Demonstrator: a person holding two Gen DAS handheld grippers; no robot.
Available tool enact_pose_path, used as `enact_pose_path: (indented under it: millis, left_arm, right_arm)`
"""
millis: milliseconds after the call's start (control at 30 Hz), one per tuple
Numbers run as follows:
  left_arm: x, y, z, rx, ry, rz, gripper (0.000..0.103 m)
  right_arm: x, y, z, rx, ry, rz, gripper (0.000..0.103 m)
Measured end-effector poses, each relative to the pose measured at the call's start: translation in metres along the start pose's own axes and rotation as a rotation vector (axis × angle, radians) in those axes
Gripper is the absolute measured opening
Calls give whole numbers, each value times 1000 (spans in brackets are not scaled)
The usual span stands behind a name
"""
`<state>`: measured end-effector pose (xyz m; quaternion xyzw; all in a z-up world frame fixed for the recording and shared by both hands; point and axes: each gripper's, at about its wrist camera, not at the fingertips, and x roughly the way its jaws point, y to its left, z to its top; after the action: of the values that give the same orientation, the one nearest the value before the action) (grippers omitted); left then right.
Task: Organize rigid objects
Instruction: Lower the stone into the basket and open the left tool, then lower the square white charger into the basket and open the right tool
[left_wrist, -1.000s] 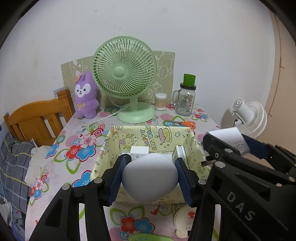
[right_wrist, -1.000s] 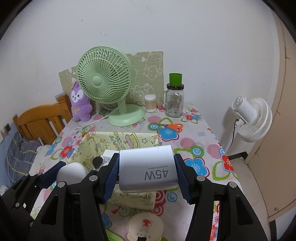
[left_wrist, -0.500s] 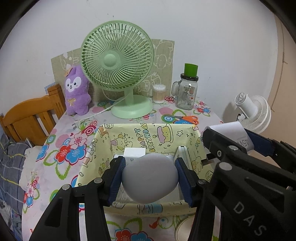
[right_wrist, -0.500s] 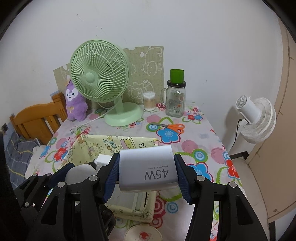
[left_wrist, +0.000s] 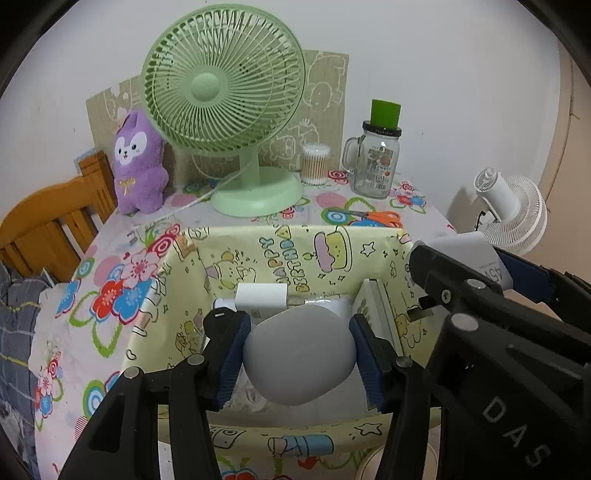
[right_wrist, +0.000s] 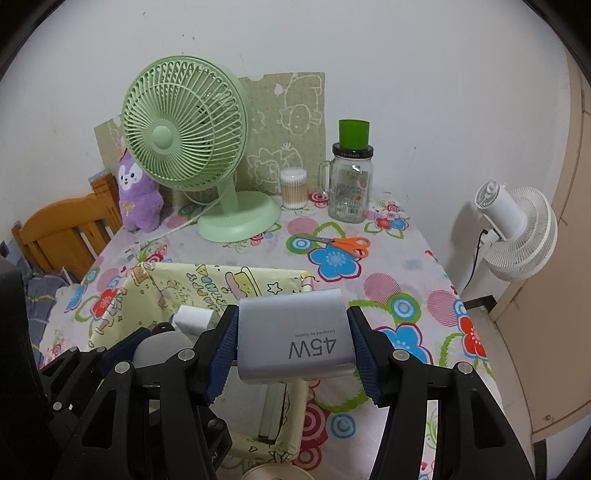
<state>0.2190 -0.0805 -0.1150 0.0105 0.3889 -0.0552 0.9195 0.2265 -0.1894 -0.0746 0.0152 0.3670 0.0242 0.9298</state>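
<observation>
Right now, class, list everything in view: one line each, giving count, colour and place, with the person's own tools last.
Desk fan: one, green, table back.
Plush toy: one, purple, left of fan.
Cotton-swab tub: one, clear, right of fan.
Glass jar mug: one, green-topped, back right.
Scissors: one, orange-handled, on floral tablecloth.
Fabric bin: one, yellow, table front.
Stand fan: one, white, beside table.
Chair: one, wooden, left.
Rounded object: one, grey, in left tool.
Charger block: one, silver, in right tool.
</observation>
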Motion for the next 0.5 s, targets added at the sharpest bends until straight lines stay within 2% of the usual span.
enact_pose_path:
  millis: [333, 433, 500]
  left_arm:
    - [9, 0, -5, -8, 48, -42, 59]
    - [5, 0, -6, -8, 31, -43, 72]
    - [1, 1, -5, -8, 23, -48, 75]
  right_arm:
    - [6, -1, -3, 1, 18, 1, 61]
    - [6, -1, -4, -2, 18, 2, 61]
    - [6, 0, -4, -3, 17, 3, 61]
